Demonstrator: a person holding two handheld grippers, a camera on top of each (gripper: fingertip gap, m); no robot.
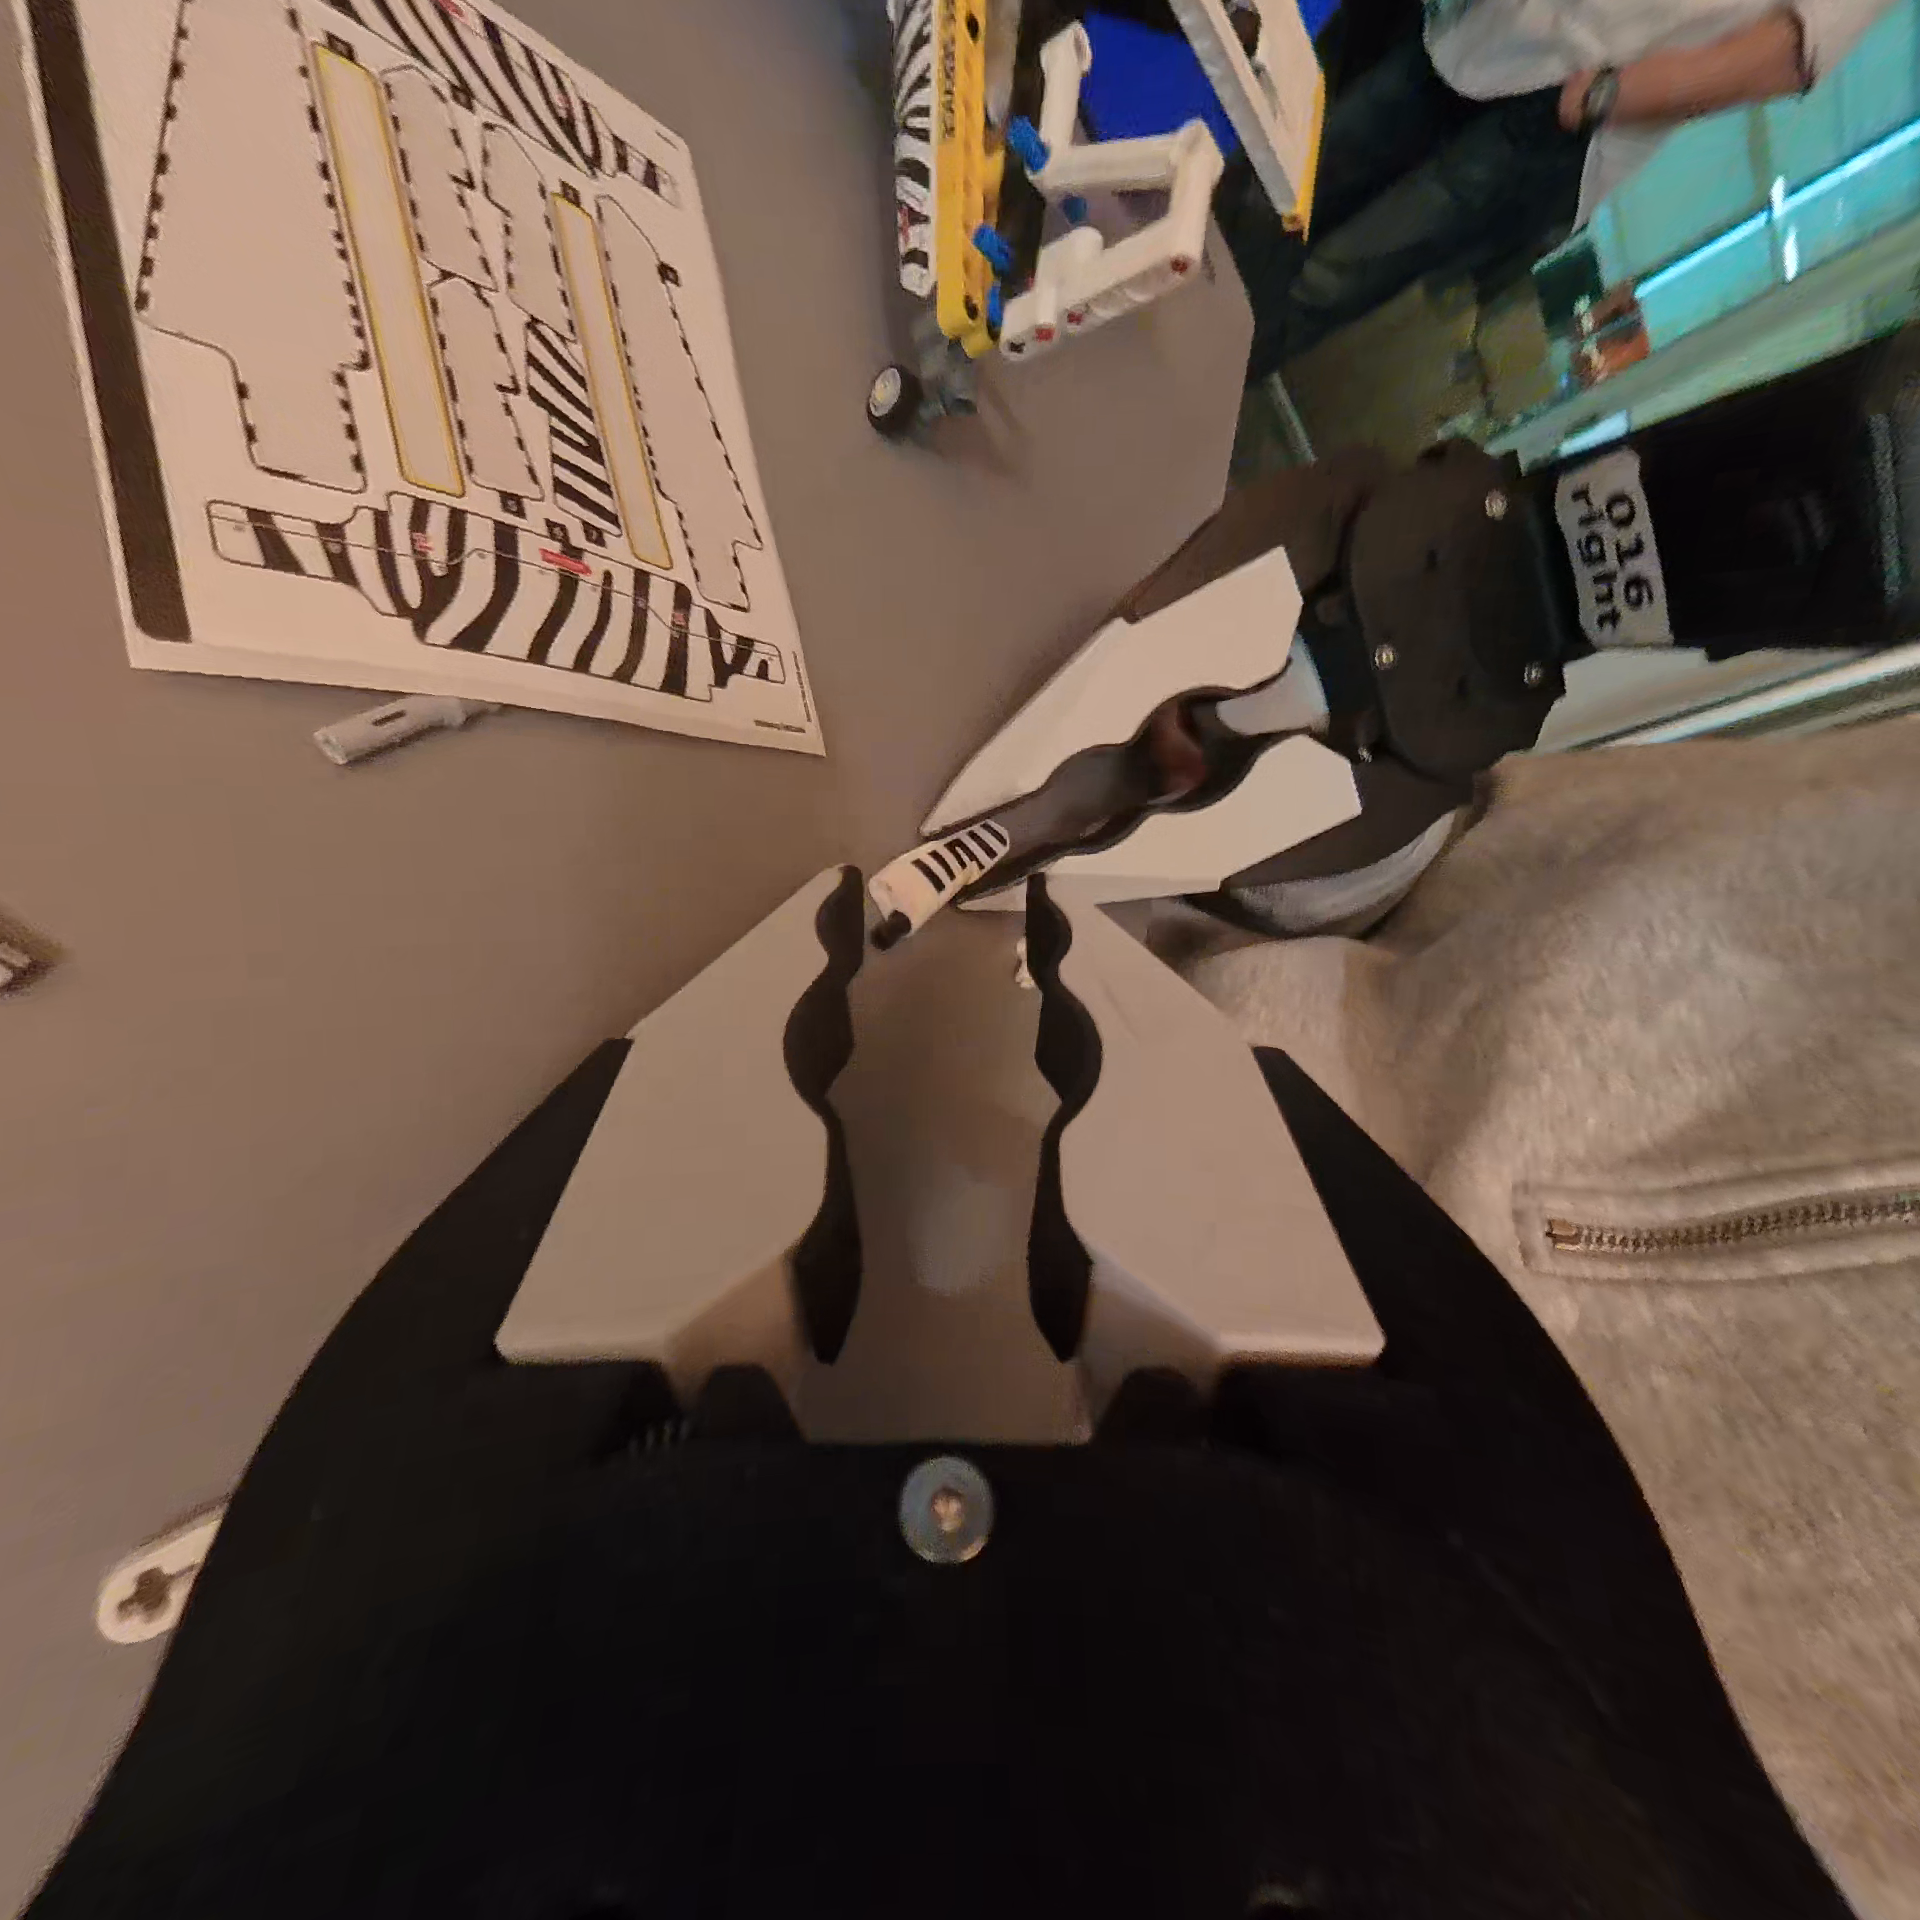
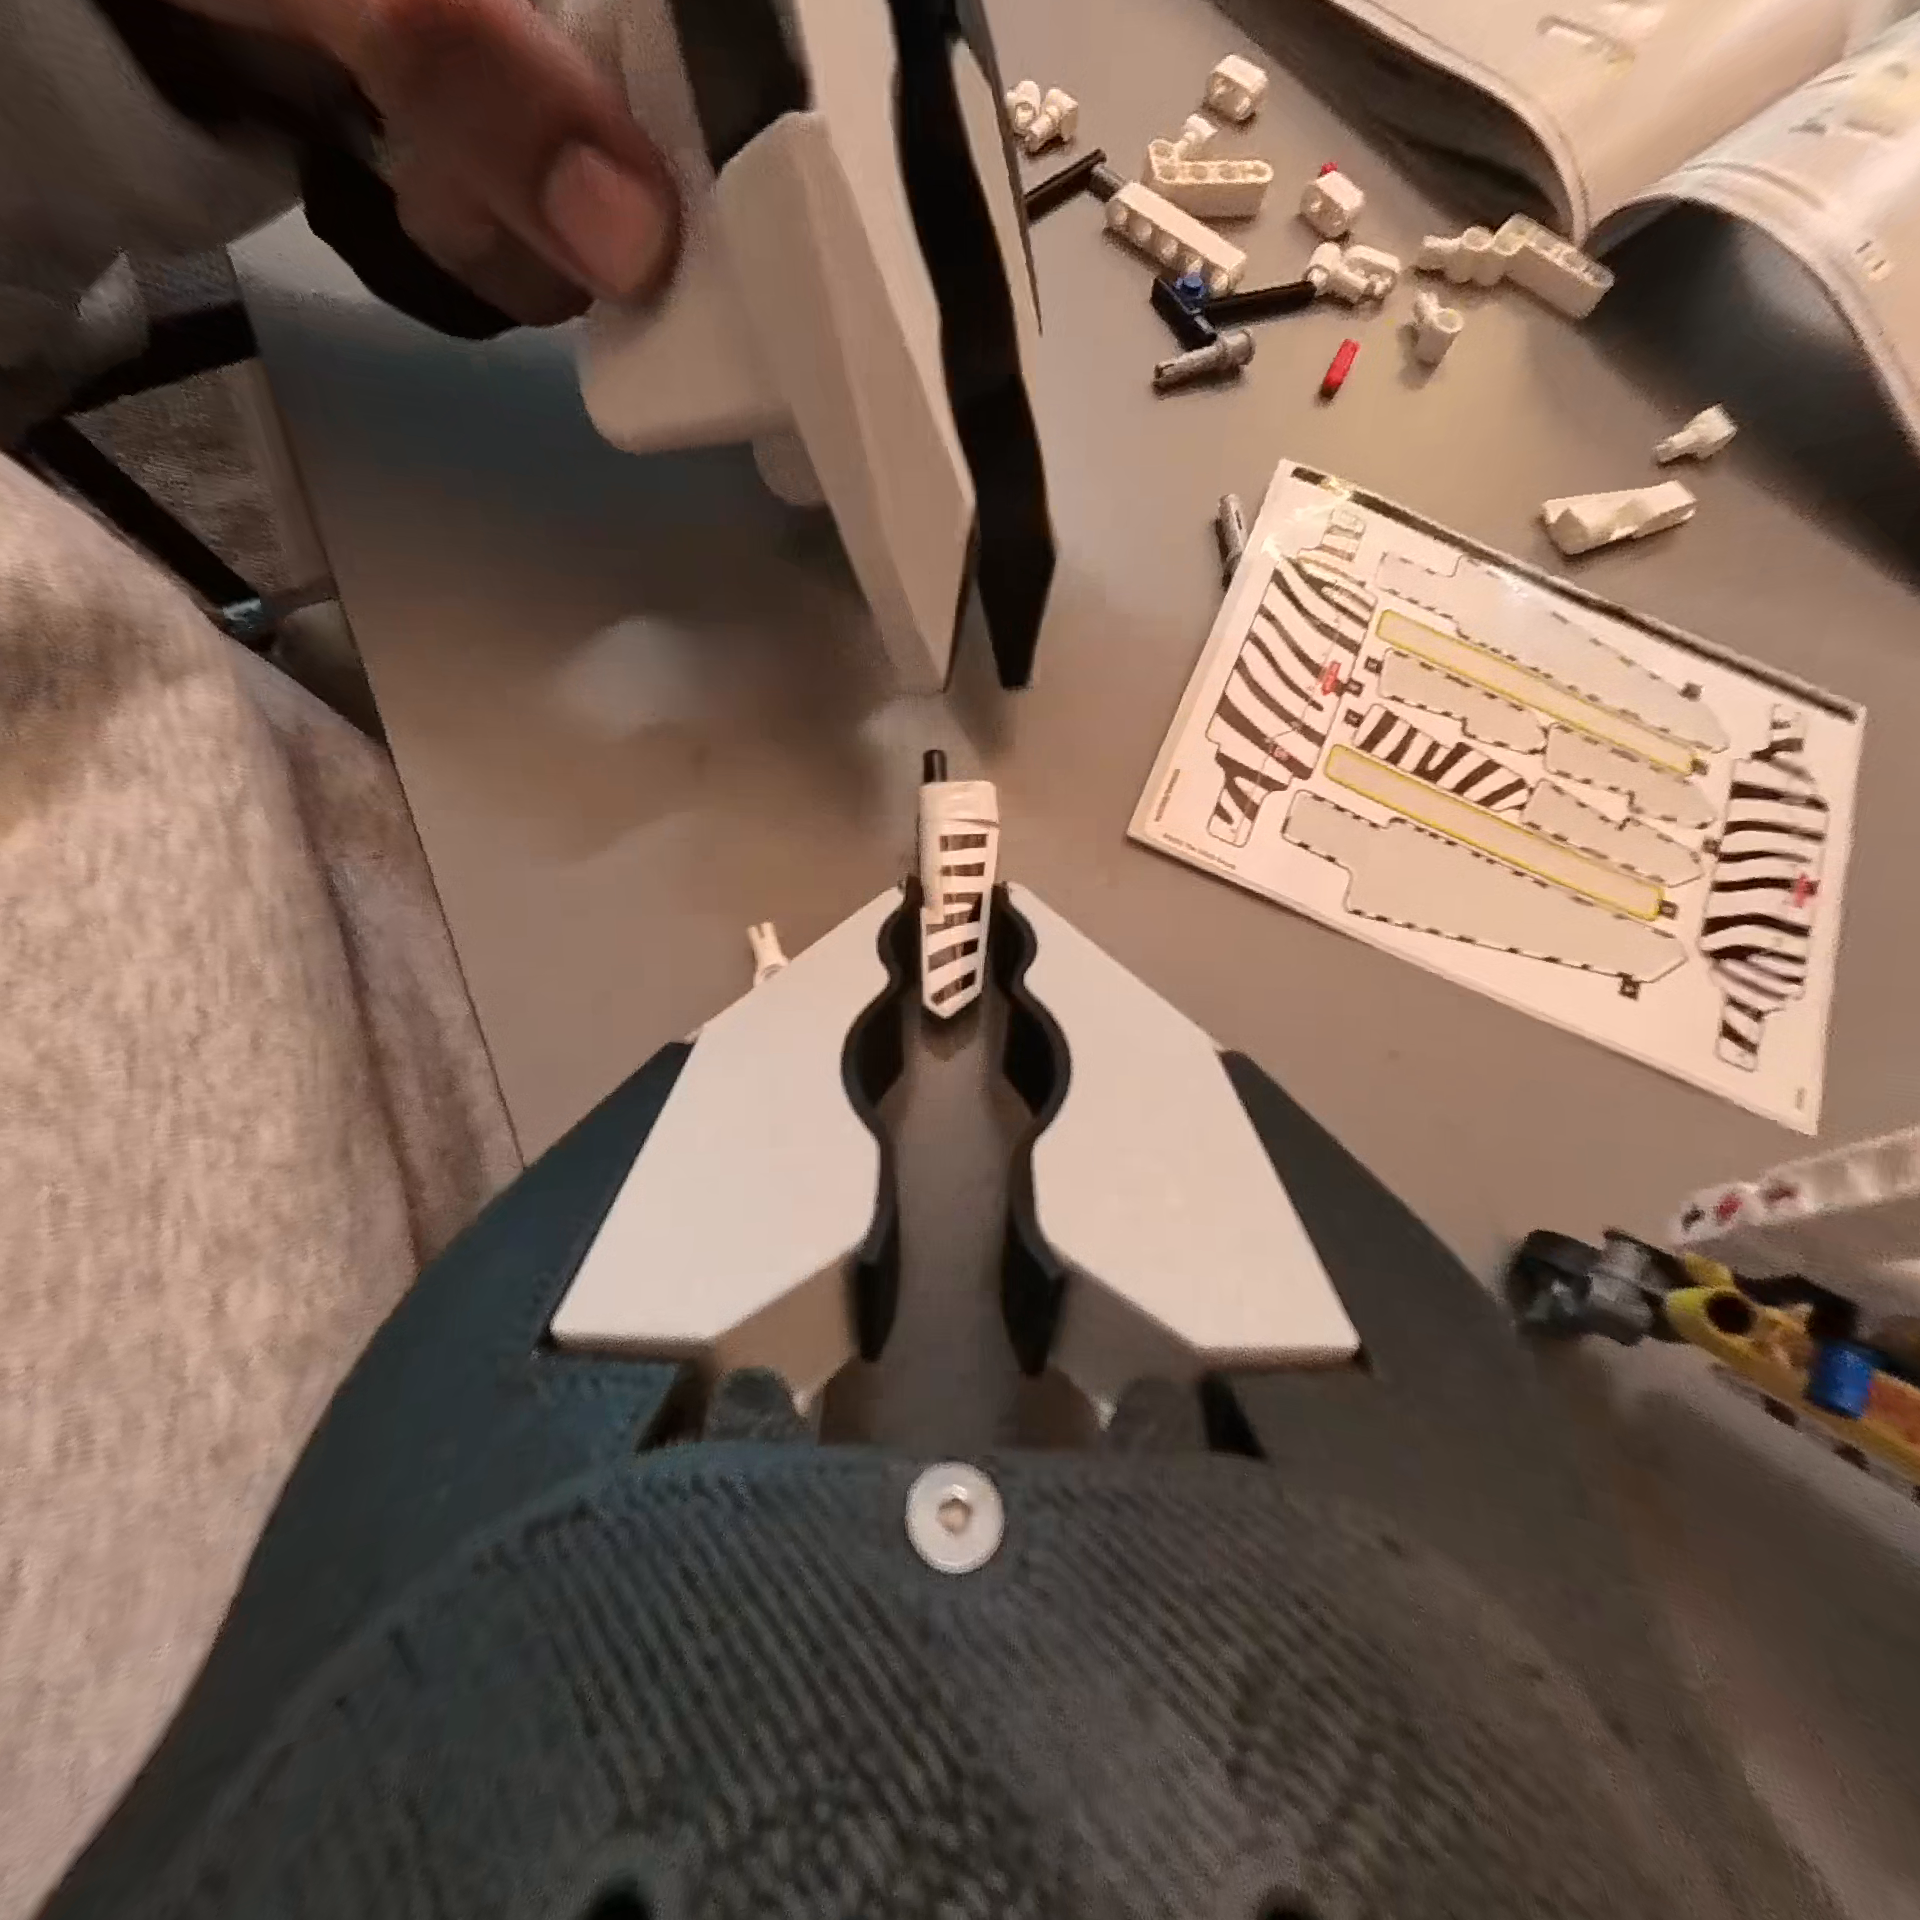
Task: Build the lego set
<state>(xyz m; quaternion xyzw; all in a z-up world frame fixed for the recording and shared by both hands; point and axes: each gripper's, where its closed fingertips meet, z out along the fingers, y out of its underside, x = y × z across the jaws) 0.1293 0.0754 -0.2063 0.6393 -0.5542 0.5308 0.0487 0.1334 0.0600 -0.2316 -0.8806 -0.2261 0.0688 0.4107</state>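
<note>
1. Zebra-striped white piece (image 2: pixel 958 896), small and long, with a black pin at its far end, sits pinched at the tips of the right gripper (image 2: pixel 954 902); fingers narrow, closed on its near half.
2. Long axis of the piece runs straight out along the right fingers, pin end leading, held just above the grey surface (image 2: pixel 644 582) near its edge by the person's grey sweater.
3. Left gripper (image 1: pixel 945 894) is empty, fingers moderately apart. The piece (image 1: pixel 935 868) lies just beyond its tips, crosswise to them, pin end almost touching the left-hand tip.
4. Judgement: the coming move turns on that crossing, since the piece would pass between the left fingers or the pin would be seated. Left gripper is the near free one.
5. Sticker sheet (image 2: pixel 1496 779) lies well beyond the piece, flat, most stickers already lifted.
6. Right wrist view alone shows loose white parts (image 2: pixel 1351 239) and an open booklet (image 2: pixel 1662 125) beyond the sheet, plus a hand (image 2: pixel 488 156) on the left gripper.
7. Left wrist view alone shows the partly built model (image 1: pixel 1060 197), yellow, white and blue, past the sheet, in full.
</note>
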